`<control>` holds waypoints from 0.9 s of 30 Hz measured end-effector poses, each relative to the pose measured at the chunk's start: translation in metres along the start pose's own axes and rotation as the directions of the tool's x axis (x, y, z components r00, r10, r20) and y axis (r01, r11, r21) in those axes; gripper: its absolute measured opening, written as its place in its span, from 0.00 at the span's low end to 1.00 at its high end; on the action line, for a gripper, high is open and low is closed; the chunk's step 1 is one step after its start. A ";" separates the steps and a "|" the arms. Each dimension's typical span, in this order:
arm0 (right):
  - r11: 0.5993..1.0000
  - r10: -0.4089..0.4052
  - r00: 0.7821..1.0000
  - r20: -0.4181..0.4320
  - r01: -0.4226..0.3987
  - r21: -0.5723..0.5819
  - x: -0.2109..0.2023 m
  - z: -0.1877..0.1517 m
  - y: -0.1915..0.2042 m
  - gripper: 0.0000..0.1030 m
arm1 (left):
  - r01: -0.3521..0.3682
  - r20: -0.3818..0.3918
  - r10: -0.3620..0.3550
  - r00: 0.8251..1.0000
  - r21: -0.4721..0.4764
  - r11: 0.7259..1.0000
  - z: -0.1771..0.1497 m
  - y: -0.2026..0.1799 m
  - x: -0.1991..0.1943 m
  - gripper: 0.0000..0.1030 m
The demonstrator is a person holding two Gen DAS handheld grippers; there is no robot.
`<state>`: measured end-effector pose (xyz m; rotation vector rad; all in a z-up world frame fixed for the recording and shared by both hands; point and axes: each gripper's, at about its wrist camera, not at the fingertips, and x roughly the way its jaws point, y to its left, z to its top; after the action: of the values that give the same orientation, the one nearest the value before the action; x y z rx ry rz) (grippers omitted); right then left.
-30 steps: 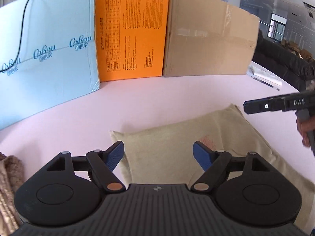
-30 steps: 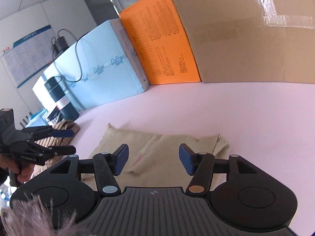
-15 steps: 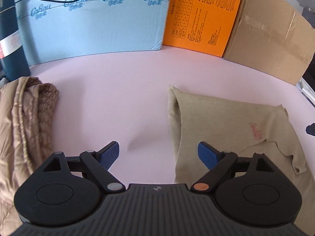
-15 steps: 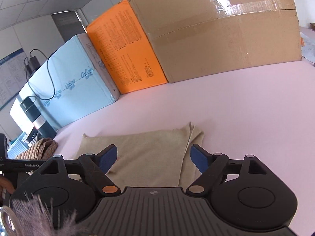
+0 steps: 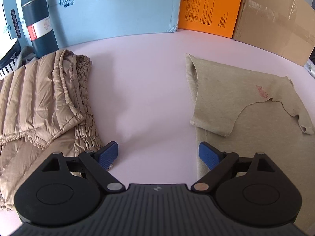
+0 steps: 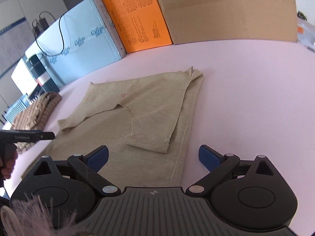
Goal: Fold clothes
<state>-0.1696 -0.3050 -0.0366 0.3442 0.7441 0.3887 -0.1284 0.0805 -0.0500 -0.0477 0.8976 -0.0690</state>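
Beige knit shirt lies flat on a pale pink worktop, near its front edge and toward the right, with both sleeves already folded in over the body. A tan quilted jacket sits bunched near the left edge, beside a dark flask; blue, orange and brown boxes line the back edge.

The right gripper hangs over the shirt's near right side, its jaws opening with nothing pinched between them. The left gripper hovers over bare worktop between jacket and shirt, jaws released and empty.

The sleeve step looks done. The next move probably calls for each gripper to pinch a near corner of the shirt and carry that end toward the collar, keeping the folded sleeves from slipping.
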 end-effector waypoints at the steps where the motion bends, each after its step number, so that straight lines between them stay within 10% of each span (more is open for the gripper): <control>1: 0.999 0.029 1.000 0.006 -0.029 0.044 -0.006 -0.004 -0.007 0.98 | 0.049 -0.031 -0.050 0.998 -0.030 0.998 -0.002 0.005 -0.004 0.86; 8: 0.966 0.220 0.972 -0.080 -0.205 0.160 -0.045 -0.031 -0.032 0.98 | 0.289 -0.120 -0.300 0.946 -0.105 0.952 -0.032 0.015 -0.036 0.86; 22: 0.925 0.307 0.926 -0.220 -0.236 0.298 -0.059 -0.048 -0.022 0.97 | 0.262 -0.196 -0.245 0.950 0.065 0.963 -0.059 -0.024 -0.057 0.90; 23: 0.928 0.297 0.927 -0.228 -0.224 0.297 -0.059 -0.047 -0.022 0.93 | 0.254 -0.192 -0.235 0.953 0.077 0.964 -0.059 -0.026 -0.059 0.81; 24: 0.935 0.277 0.930 -0.240 -0.204 0.289 -0.059 -0.046 -0.021 0.87 | 0.250 -0.188 -0.230 0.955 0.093 0.964 -0.059 -0.027 -0.061 0.49; 25: 0.942 0.260 0.932 -0.254 -0.187 0.280 -0.058 -0.045 -0.021 0.59 | 0.249 -0.191 -0.224 0.955 0.114 0.962 -0.060 -0.030 -0.062 0.19; 26: 0.941 0.253 0.928 -0.274 -0.170 0.293 -0.055 -0.045 -0.025 0.10 | 0.246 -0.193 -0.220 0.956 0.121 0.962 -0.059 -0.030 -0.062 0.08; 27: 0.932 0.259 0.923 -0.285 -0.162 0.323 -0.052 -0.048 -0.031 0.06 | 0.249 -0.188 -0.225 0.956 0.116 0.962 -0.059 -0.030 -0.063 0.04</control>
<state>-0.2320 -0.3478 -0.0523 0.6573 1.0974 0.5502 -0.2145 0.0552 -0.0356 -0.0204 1.0563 -0.3647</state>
